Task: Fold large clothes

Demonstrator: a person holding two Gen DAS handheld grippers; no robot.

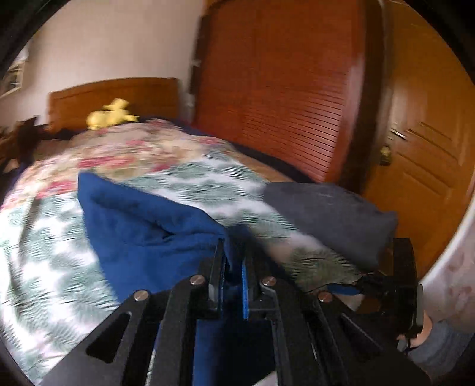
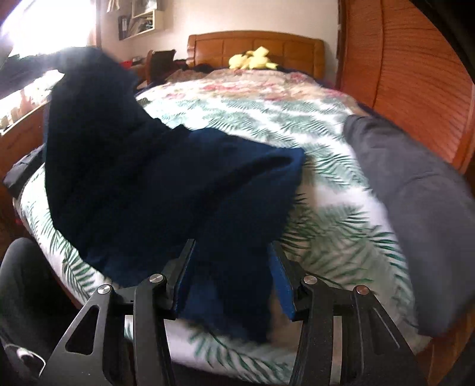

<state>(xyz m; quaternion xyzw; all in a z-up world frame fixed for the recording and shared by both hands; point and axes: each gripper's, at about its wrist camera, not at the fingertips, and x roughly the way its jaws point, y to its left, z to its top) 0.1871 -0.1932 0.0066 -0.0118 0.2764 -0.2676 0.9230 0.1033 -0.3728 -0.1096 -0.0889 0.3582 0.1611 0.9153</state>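
Observation:
My left gripper (image 1: 233, 252) is shut on an edge of a blue garment (image 1: 142, 225), which trails from the jaws across the leaf-print sheet (image 1: 44, 237). In the right wrist view the same blue garment (image 2: 142, 178) looks dark. It is pulled up to a peak at the upper left and drapes down toward me. My right gripper (image 2: 233, 246) stands half open with a fold of the garment lying between its fingers. A gap shows beside the right pad (image 2: 283, 282). A folded grey garment (image 1: 326, 213) (image 2: 415, 184) lies on the bed's right side.
A floral quilt (image 1: 118, 154) covers the far half of the bed, with a yellow plush toy (image 2: 252, 61) by the wooden headboard (image 2: 255, 44). A slatted wooden wardrobe (image 1: 282, 89) stands close along the right, with a door (image 1: 430, 148) beyond it. A window (image 2: 44, 26) glares at the left.

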